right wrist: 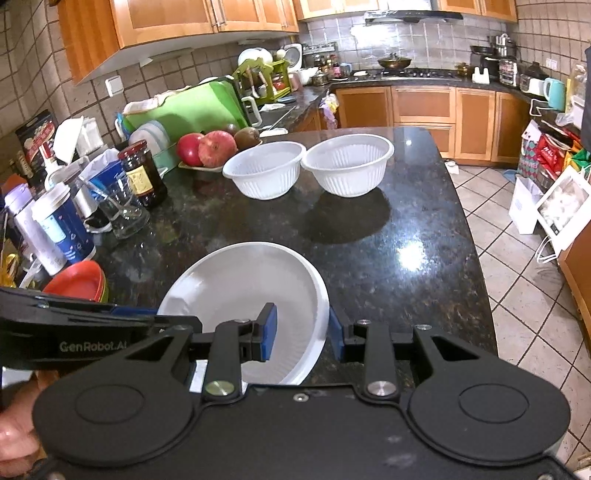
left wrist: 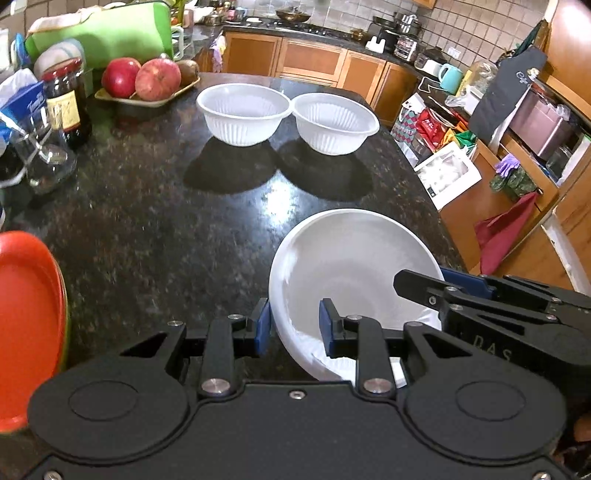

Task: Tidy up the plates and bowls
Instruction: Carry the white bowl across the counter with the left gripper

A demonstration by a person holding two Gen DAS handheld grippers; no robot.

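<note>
Together, both claws gripped one white bowl (left wrist: 354, 266) above the tabletop (left wrist: 166, 221).
Left claw (left wrist: 295, 328) and right claw (right wrist: 301, 328) each pinched opposite rims; it looked light, thin, slippery plastic.

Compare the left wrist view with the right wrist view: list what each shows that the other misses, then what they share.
Only the left wrist view: a red cloth hanging off the cabinets at right, and the right gripper coming in from the side.

Only the right wrist view: the wall cabinets, two white-lidded cups, and the left gripper's arm crossing at lower left.

Both: the white plate gripped at opposite rims by both grippers, two ribbed white bowls, the red plates, apples, and a dark jar.
</note>
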